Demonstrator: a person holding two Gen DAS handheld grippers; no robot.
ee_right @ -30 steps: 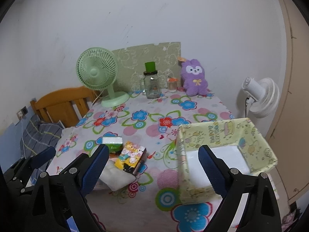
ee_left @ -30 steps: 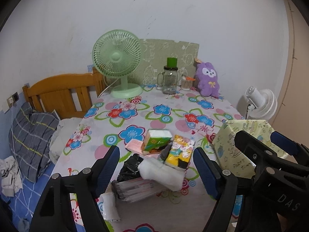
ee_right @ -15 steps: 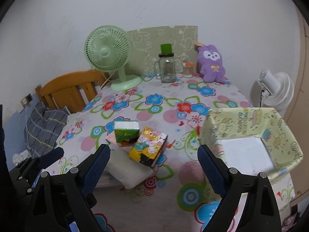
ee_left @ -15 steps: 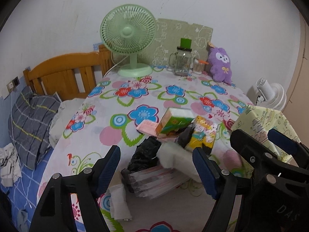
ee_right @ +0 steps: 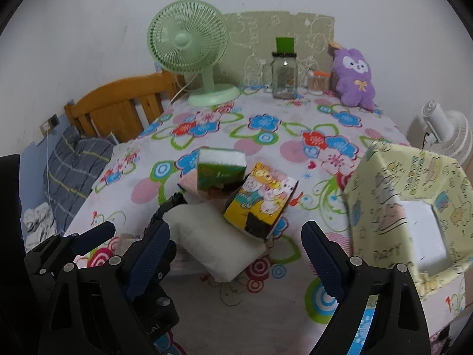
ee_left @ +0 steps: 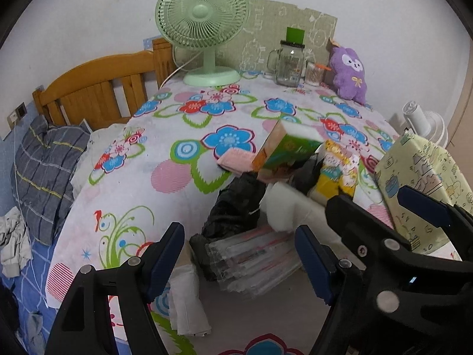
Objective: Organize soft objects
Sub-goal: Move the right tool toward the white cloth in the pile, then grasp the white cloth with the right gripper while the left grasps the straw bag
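A pile of soft packs lies on the flowered tablecloth [ee_left: 142, 177]. It holds a green tissue pack [ee_left: 286, 151] [ee_right: 220, 168], a yellow cartoon pack [ee_left: 337, 171] [ee_right: 260, 201], a white pillowy pack [ee_left: 292, 210] [ee_right: 212, 236], a black bag [ee_left: 236, 207], clear striped packs [ee_left: 254, 254] and a pink cloth [ee_left: 236, 159]. My left gripper [ee_left: 239, 242] hangs open just before the clear packs, holding nothing. My right gripper [ee_right: 236, 233] is open over the white pack, also empty. A yellow-green fabric box [ee_right: 399, 183] stands open to the right.
At the back stand a green fan [ee_left: 204, 29], a glass jar [ee_left: 289, 59], a small cup [ee_left: 313, 74] and a purple plush [ee_left: 350, 74]. A small white packet [ee_left: 186, 301] lies near the front edge. A wooden headboard [ee_left: 97, 94] and pillow [ee_left: 44, 171] are left, a white fan [ee_right: 443, 133] right.
Both grippers have sunk and come closer to the pile, which now looks larger and sits between the fingers. Both stay open, and the pile has not been touched.
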